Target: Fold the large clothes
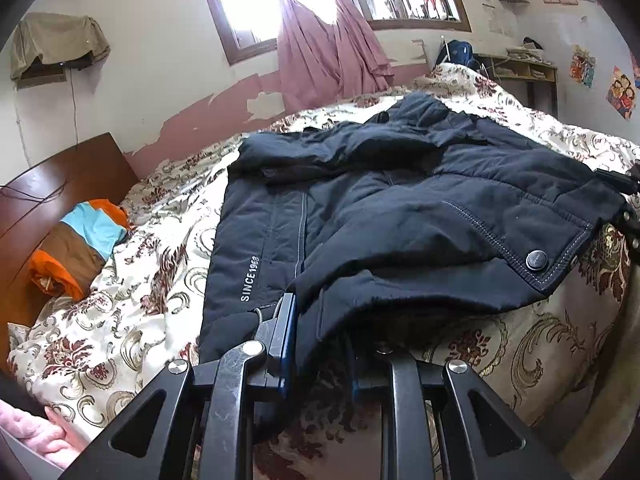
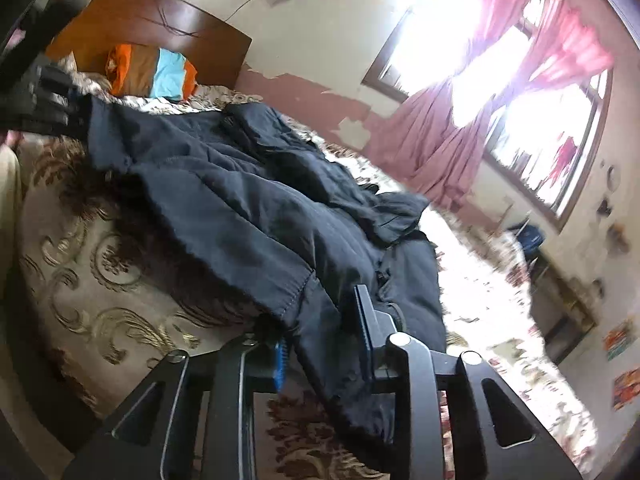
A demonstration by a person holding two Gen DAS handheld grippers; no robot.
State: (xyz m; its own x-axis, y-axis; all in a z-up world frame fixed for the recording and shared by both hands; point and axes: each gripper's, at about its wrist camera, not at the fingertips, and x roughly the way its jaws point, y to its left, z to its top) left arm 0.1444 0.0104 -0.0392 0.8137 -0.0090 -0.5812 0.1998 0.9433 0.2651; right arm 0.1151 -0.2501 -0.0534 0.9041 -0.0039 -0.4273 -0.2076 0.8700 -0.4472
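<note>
A large dark navy padded jacket (image 1: 400, 208) lies spread on a bed with a floral cover (image 1: 120, 320). It bears white "SINCE1988" lettering and a snap button at one hem corner. My left gripper (image 1: 320, 340) is shut on the jacket's near hem, with fabric draped between its fingers. In the right wrist view the jacket (image 2: 240, 200) stretches away toward the headboard. My right gripper (image 2: 324, 336) is shut on the other end of the near hem. The left gripper (image 2: 44, 96) shows far off at the upper left, holding the jacket.
A wooden headboard (image 1: 52, 192) and an orange, brown and blue pillow (image 1: 84, 240) sit at the bed's left end. Pink curtains (image 1: 328, 56) hang at the window behind. A shelf desk (image 1: 520, 68) stands at the far right wall.
</note>
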